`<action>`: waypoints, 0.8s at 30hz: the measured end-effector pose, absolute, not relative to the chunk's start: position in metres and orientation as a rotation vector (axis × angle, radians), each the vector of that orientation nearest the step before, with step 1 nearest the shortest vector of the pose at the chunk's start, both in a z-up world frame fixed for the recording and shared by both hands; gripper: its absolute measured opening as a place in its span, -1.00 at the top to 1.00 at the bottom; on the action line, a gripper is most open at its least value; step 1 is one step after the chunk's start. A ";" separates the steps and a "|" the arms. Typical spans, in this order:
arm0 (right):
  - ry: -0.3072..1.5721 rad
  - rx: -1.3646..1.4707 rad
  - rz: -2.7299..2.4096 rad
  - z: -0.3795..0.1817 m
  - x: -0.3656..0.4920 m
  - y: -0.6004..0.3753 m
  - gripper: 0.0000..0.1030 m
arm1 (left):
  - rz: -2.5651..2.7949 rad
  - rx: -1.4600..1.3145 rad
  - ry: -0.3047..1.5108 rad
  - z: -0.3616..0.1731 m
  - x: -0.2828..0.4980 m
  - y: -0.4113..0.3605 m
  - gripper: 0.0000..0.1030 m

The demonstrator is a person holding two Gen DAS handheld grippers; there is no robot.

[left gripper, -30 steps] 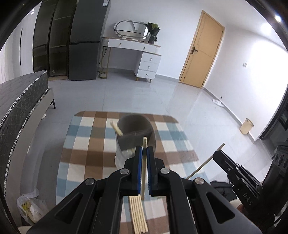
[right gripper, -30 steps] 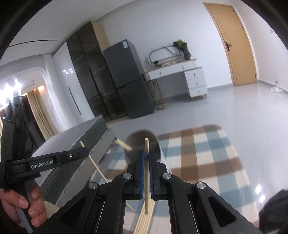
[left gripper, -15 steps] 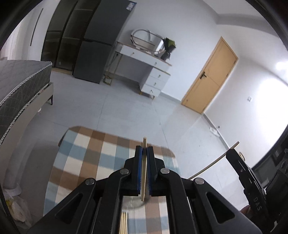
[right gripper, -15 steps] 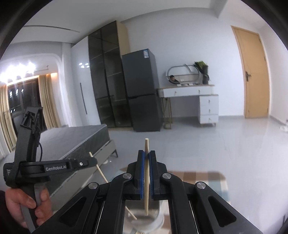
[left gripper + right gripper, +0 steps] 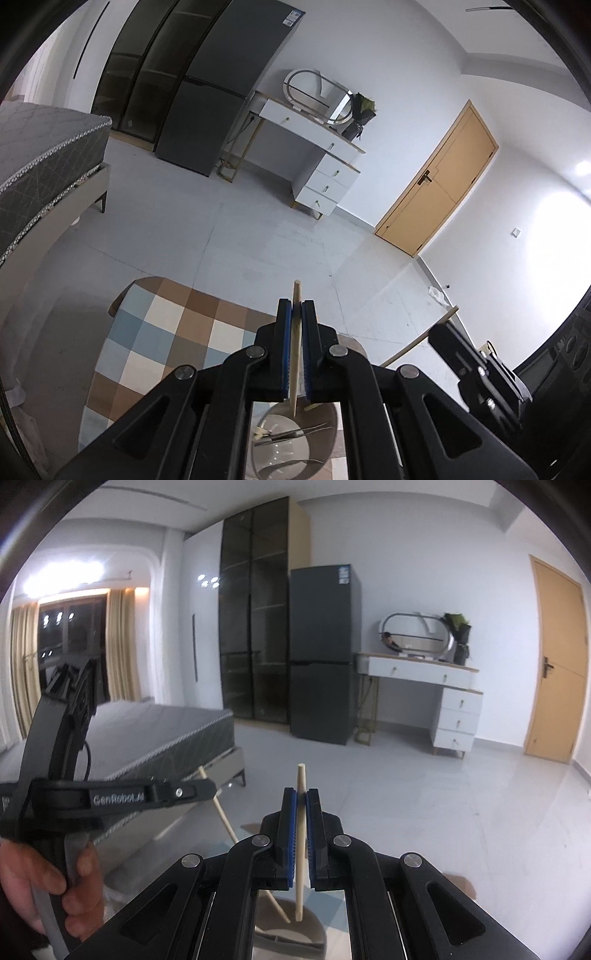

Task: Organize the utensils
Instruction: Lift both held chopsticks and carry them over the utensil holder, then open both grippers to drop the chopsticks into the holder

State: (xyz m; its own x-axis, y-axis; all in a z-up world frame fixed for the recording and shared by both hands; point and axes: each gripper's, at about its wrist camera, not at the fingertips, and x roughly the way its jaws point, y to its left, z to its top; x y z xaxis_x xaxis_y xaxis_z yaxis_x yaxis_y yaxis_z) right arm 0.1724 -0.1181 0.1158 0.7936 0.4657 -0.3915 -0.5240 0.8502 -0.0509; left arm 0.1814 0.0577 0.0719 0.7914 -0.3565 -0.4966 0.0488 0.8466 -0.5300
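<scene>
Gripping one wooden chopstick [image 5: 295, 354] apiece, the left gripper [image 5: 295, 343] and right gripper [image 5: 302, 834] are both clamped tight on their sticks, two chopsticks [image 5: 301, 849] in all, each lower tip hanging over the one grey holder cup [image 5: 295, 443] near the far edge of the checked tablecloth [image 5: 155, 343]; several metal utensils [image 5: 291, 437] lie inside the cup, count unclear

Below the left gripper [image 5: 293, 332] stands the utensil holder [image 5: 295, 443] on the checked tablecloth [image 5: 166, 332], with cutlery [image 5: 291, 434] inside it. The right gripper [image 5: 439, 332] is to its right. Far ahead stand the fridge [image 5: 229, 85] and dressing table [image 5: 314, 147].
</scene>
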 end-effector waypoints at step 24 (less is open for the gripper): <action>0.552 -0.043 0.543 0.060 0.172 -0.145 0.55 | -0.358 -0.505 0.848 0.046 0.180 0.054 0.96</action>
State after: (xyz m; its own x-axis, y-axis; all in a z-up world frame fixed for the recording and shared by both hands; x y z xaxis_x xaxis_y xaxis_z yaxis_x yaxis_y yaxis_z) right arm 0.1715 -0.1446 0.0599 0.7150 0.4791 -0.5092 -0.5017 0.8588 0.1035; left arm 0.1796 0.0539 0.0455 0.6138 -0.4911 -0.6181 0.1011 0.8254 -0.5554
